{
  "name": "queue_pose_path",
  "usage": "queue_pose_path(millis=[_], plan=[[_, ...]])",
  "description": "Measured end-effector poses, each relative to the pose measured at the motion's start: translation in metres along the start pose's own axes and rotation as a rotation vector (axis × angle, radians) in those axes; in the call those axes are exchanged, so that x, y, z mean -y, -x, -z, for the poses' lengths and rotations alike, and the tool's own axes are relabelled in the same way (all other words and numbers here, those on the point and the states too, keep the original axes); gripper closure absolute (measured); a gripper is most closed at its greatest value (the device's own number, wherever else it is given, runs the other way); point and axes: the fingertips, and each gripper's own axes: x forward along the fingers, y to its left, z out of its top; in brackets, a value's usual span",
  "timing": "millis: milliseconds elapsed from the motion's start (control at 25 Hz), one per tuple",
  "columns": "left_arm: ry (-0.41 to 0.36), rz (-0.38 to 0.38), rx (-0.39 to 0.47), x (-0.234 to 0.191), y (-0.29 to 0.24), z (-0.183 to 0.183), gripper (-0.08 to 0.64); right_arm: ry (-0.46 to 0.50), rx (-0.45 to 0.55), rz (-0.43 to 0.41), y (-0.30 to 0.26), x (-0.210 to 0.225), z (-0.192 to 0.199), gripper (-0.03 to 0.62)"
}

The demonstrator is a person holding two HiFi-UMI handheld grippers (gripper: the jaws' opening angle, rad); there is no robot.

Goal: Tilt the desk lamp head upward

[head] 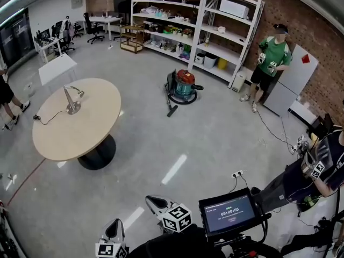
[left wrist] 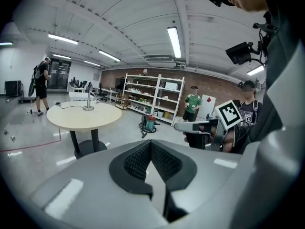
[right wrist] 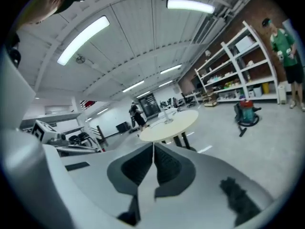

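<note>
A silver desk lamp (head: 71, 100) stands on the round wooden table (head: 86, 128) at the far left of the room, its head drooping to the right and its cord trailing left. Both grippers are held low, far from the table. My left gripper (head: 114, 228) and right gripper (head: 154, 202) show at the bottom edge of the head view. The left gripper (left wrist: 151, 143) is shut with nothing in it; its view faces the table (left wrist: 86, 117) and lamp (left wrist: 88, 102). The right gripper (right wrist: 153, 146) is also shut and empty, with the table (right wrist: 170, 123) ahead.
A red and teal vacuum cleaner (head: 183, 86) sits on the floor between me and white shelving (head: 199, 20). A person in a green shirt (head: 272, 58) stands by the shelves, another person (head: 322, 165) at right. A small monitor (head: 228, 213) is mounted in front of me.
</note>
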Motion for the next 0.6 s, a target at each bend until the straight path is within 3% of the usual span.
queue_pose_path(millis=[240,600], plan=[[0.029,-0.048,-0.036,-0.006,-0.03,-0.007,0.552,0.028,-0.086,-0.195,-0.029,-0.008,0.006,0.597],[0.058,-0.022,-0.024,-0.052,-0.063,-0.023,0.552,0.034,-0.138,-0.159,-0.079,0.006,0.005,0.597]])
